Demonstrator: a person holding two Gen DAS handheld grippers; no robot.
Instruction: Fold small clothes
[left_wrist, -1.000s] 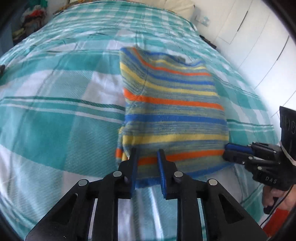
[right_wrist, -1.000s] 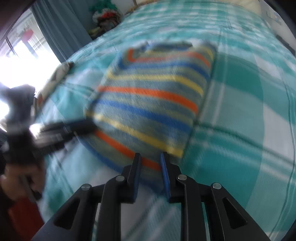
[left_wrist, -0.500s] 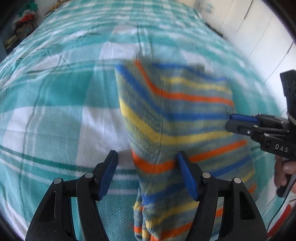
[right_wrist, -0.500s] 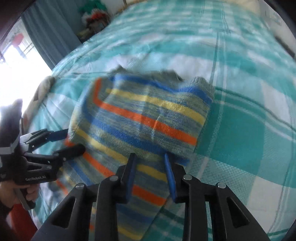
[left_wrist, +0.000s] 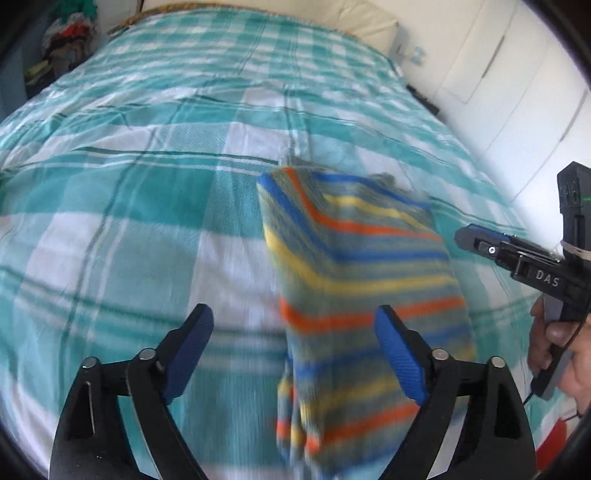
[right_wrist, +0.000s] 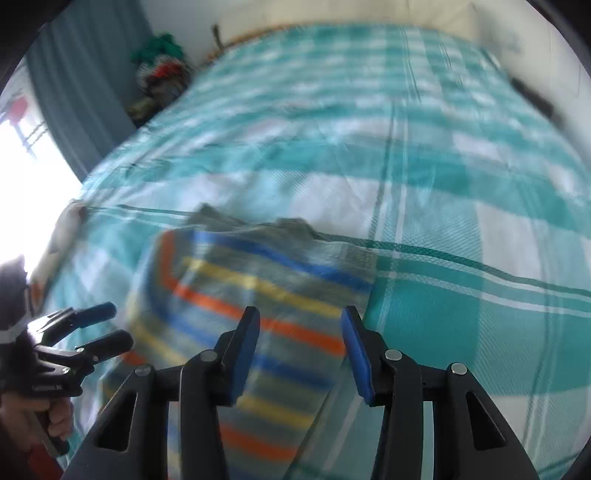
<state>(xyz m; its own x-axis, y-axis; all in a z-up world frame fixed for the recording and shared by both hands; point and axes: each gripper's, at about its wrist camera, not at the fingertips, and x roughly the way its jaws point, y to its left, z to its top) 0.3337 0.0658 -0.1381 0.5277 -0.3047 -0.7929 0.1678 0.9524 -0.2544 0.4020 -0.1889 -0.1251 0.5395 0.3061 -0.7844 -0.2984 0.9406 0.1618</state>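
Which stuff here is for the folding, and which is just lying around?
For the folding:
- striped knit garment, lying on the bed
- left gripper, open
- right gripper, open

Just lying around:
- checked bedspread
- cream pillow at the head
- heap of clothes beside the bed
- blue curtain

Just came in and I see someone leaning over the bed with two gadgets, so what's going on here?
A person is folding a small striped garment on a bed with a teal checked cover, using a hand-held gripper in each hand. The garment lies folded on the cover. The left gripper and right gripper have both just been opening, and their blue fingers now stand apart over the cloth's near end without pinching it. It looks like a fold was just released.
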